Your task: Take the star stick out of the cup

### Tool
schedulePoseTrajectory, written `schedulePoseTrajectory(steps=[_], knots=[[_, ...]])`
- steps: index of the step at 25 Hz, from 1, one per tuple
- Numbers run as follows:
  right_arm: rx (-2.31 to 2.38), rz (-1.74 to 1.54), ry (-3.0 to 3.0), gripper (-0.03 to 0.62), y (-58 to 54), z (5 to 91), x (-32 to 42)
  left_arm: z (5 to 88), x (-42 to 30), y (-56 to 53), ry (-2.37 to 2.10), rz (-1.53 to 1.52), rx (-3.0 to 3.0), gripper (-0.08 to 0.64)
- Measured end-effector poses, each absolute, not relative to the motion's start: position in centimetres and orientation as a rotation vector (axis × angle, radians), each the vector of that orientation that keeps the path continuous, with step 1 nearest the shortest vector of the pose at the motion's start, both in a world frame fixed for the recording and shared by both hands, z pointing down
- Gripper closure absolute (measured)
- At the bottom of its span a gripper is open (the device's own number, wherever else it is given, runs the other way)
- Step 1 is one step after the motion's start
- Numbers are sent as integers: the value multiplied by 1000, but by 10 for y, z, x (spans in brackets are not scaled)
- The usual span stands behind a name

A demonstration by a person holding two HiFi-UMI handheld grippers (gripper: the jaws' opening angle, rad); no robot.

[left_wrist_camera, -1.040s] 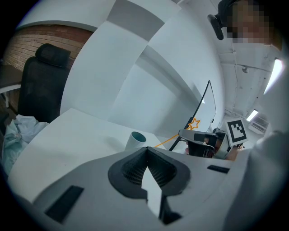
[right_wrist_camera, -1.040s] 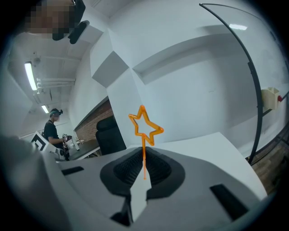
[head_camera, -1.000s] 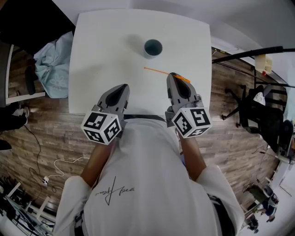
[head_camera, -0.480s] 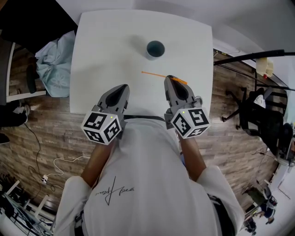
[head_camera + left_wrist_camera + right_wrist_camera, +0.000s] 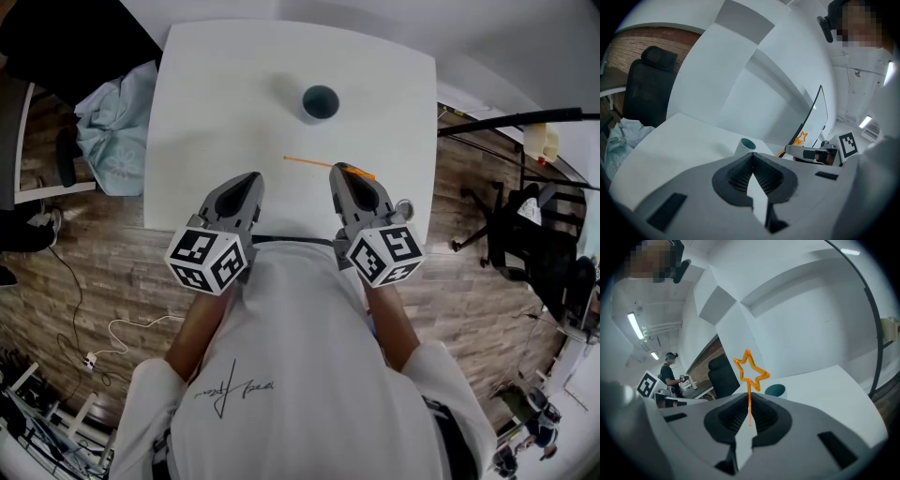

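Having been drawn toward the near edge of the white tabletop (image 5: pixel 216 84), the thin orange star stick (image 5: pixel 309 161) was clamped in the right tool (image 5: pixel 339 171), clear of the dark round cup (image 5: pixel 320 101); removal was judged done. The left tool (image 5: pixel 251 178) was closed, empty.

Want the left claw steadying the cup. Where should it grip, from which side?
Probably the cup wall around mid-height, coming in level from its near left side. It stands upright and round on the table, so opposite sides suit a pinch.

Right gripper (image 5: pixel 749 405) clamps the star stick (image 5: pixel 749 388); cup (image 5: pixel 776 390) beyond.
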State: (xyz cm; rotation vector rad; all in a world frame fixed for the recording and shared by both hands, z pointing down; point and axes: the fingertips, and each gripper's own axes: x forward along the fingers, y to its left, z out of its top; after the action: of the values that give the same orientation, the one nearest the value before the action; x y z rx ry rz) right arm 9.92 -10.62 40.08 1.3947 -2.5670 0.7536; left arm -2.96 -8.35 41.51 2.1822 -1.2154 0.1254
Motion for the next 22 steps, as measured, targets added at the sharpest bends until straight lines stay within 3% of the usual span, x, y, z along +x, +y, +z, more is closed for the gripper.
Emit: schedulePoseTrajectory(steps=[22], knots=[[1338,740,-2545,569,-98,410,101,413,-30,-84,-1232,133,2178,557]])
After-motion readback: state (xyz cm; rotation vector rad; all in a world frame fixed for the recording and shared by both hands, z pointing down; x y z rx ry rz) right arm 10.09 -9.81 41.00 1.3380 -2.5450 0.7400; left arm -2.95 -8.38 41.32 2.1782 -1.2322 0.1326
